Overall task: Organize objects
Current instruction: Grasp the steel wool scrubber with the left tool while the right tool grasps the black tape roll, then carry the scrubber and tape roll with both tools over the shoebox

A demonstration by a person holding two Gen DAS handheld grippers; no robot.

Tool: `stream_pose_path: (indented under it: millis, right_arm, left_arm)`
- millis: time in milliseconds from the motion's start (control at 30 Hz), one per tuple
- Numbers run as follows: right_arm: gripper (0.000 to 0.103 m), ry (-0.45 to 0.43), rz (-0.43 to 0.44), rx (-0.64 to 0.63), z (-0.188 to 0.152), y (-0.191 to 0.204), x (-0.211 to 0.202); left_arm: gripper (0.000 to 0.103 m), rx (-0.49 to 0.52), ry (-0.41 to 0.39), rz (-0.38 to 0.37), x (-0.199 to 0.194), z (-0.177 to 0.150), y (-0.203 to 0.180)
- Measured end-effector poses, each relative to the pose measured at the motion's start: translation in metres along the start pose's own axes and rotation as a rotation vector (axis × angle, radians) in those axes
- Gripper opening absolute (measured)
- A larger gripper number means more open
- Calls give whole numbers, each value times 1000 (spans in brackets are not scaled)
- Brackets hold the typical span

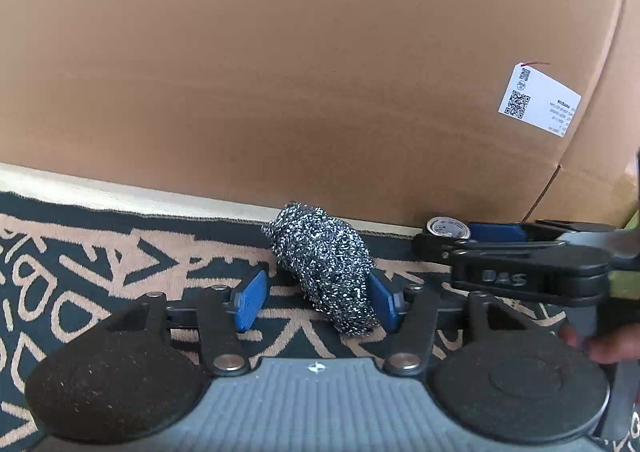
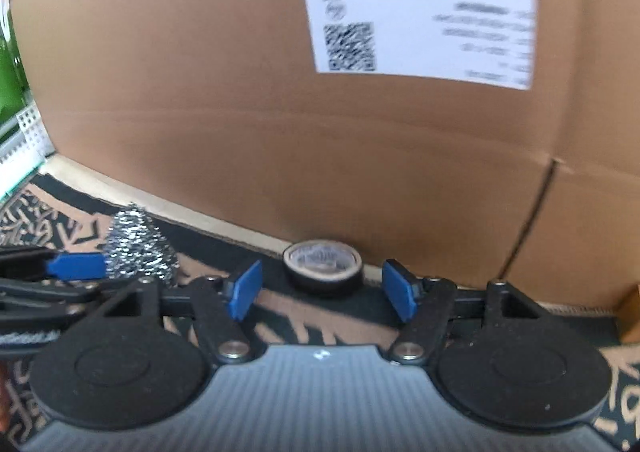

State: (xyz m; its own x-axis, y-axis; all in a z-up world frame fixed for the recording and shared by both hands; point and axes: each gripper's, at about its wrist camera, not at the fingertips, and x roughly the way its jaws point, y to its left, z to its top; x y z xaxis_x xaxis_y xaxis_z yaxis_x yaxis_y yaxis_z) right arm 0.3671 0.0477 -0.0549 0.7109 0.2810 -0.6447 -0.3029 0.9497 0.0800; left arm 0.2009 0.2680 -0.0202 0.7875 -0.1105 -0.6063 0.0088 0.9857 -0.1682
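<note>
Both claws spread: left claw (image 1: 316, 302) by steel scourer (image 1: 324, 268), right claw (image 2: 322, 294) near tape roll (image 2: 322, 268), cardboard box (image 1: 280, 72) behind.

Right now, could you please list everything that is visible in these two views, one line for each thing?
steel wool scourer: one, silver-grey, on the rug, between the left gripper's pads, against the right-hand pad only
tape roll: one, black with pale core, lying flat on the rug by the box, ahead of the right gripper
cardboard box: one, brown, standing behind both items
label: one, white with black codes, on the box
rug: one, dark with tan pattern, under everything
perforated basket: one, white, far left edge, partly seen
left gripper: one, black with blue pads, open
right gripper: one, black with blue pads, open, nothing between the pads
</note>
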Motion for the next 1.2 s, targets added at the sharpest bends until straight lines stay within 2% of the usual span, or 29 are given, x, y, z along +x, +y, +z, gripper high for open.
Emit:
stream_pose_path:
  millis: [33, 67, 100, 133, 200, 333, 400, 433, 467, 533, 667, 700, 800, 900, 1033, 1200]
  right_arm:
    - [44, -1, -21, -25, -1, 1, 4]
    - [44, -3, -44, -60, -3, 4, 3]
    - [44, -10, -39, -87, -6, 5, 0]
    - [44, -19, -34, -106, -14, 3, -8]
    - [44, -27, -33, -113, -18, 1, -14]
    - [44, -43, -6, -121, -42, -12, -50]
    - [44, -48, 8, -111, -61, -22, -76]
    - [44, -51, 18, -89, -83, -35, -106]
    - [44, -51, 18, -89, -83, -35, -106]
    - [44, -54, 25, -64, -107, -48, -138]
    - [44, -60, -52, -43, -149, -61, -201]
    - [44, -57, -105, -28, -171, -73, -234]
    - [44, -57, -153, -4, -189, -85, -258]
    - [44, -54, -196, 54, -213, -108, -289]
    - [45, -65, -210, 81, -227, -116, -307]
    - [47, -69, -193, 117, -229, -122, -306]
  left_arm:
    - [57, 7, -3, 4, 1, 0, 1]
    - [54, 15, -5, 4, 1, 0, 0]
    - [40, 23, -9, 0, 1, -1, -1]
    - [34, 27, -8, -11, 2, 1, -1]
    - [30, 18, 1, -16, -1, 1, -4]
    - [29, 50, 33, -52, -13, -5, -23]
    - [29, 85, 62, -101, -24, -13, -41]
    - [29, 107, 76, -124, -29, -17, -51]
    - [29, 141, 90, -157, -36, -23, -65]
    - [29, 215, 117, -222, -48, -37, -95]
    - [29, 354, 155, -335, -59, -70, -141]
    - [29, 387, 156, -359, -62, -75, -154]
    - [33, 450, 151, -381, -57, -92, -187]
    - [57, 464, 142, -334, -52, -97, -212]
    - [70, 335, 199, -334, -41, -90, -218]
    - [72, 207, 225, -302, -34, -84, -220]
